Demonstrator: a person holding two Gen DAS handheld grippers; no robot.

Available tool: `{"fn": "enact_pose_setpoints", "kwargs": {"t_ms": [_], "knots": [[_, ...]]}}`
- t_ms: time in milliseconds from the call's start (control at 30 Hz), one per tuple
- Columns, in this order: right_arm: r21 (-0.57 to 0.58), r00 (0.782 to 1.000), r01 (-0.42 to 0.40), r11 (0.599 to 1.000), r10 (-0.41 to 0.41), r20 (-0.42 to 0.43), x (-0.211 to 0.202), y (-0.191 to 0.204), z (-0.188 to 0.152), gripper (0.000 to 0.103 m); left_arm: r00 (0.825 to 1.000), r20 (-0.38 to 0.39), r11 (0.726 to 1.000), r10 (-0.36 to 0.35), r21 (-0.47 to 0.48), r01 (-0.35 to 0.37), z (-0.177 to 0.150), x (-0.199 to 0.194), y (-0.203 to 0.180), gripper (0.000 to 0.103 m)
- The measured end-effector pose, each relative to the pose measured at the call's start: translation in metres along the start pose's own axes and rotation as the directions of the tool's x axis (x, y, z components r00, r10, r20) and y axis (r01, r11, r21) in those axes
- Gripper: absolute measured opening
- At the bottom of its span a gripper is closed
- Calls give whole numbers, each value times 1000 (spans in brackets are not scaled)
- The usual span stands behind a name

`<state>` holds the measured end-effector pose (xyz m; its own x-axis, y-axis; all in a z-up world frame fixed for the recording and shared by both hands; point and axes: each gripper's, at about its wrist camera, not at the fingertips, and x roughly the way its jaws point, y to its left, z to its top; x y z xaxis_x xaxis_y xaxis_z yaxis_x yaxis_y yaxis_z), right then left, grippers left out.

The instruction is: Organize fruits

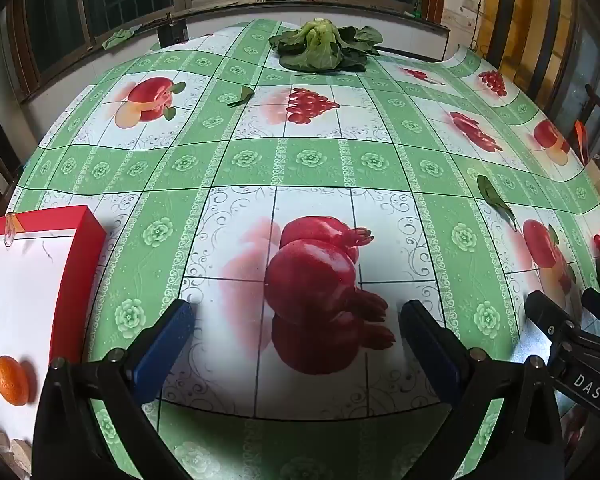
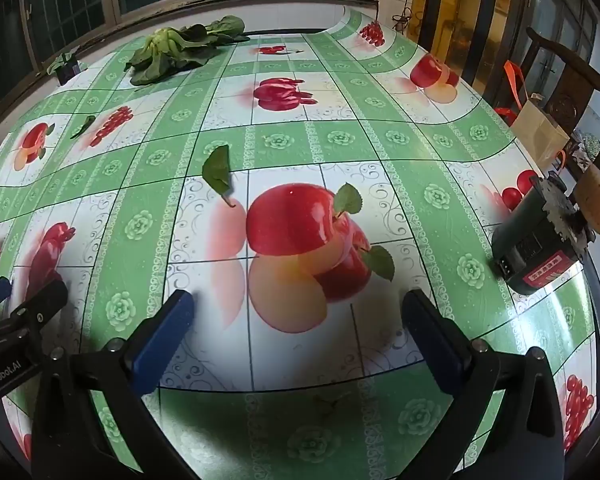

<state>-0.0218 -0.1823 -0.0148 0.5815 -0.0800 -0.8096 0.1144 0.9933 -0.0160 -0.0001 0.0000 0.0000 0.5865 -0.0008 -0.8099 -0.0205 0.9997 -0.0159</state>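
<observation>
Orange point(image 1: 11, 380) in red box point(image 1: 76, 280), at eight o'clock of left gripper point(image 1: 296, 344). Both grippers spread, empty; right gripper point(image 2: 298, 340) over tablecloth point(image 2: 340, 140). Likely searching for fruit next.

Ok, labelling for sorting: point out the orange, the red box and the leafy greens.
orange point(image 1: 11, 380), left wrist view, middle of its peel.
red box point(image 1: 76, 280), left wrist view, its right wall.
leafy greens point(image 2: 168, 50), right wrist view, pale stalk end.

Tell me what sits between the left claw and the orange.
Only the red box's wall; the orange lies inside it, left of the open left claw, per the left wrist view.
</observation>
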Motion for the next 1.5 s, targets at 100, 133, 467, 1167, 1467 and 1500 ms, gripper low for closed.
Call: {"fn": "enact_pose_setpoints", "kwargs": {"t_ms": [100,133,467,1167,1467,1500], "knots": [[8,1000,-13,1000,13,-6,0,0,0,103,1000,0,1000,0,0,0,0,0,0,103],[8,1000,-13,1000,13,-5,0,0,0,103,1000,-1,1000,0,0,0,0,0,0,103],[10,1000,-17,1000,17,-5,0,-1,0,103,1000,-1,1000,0,0,0,0,0,0,103],[10,1000,-19,1000,19,-6,0,-1,0,103,1000,-1,1000,0,0,0,0,0,0,103],[10,1000,-20,1000,20,-6,0,-1,0,103,1000,-1,1000,0,0,0,0,0,0,103],[10,1000,-20,1000,20,-6,0,-1,0,103,1000,-1,1000,0,0,0,0,0,0,103]]}}
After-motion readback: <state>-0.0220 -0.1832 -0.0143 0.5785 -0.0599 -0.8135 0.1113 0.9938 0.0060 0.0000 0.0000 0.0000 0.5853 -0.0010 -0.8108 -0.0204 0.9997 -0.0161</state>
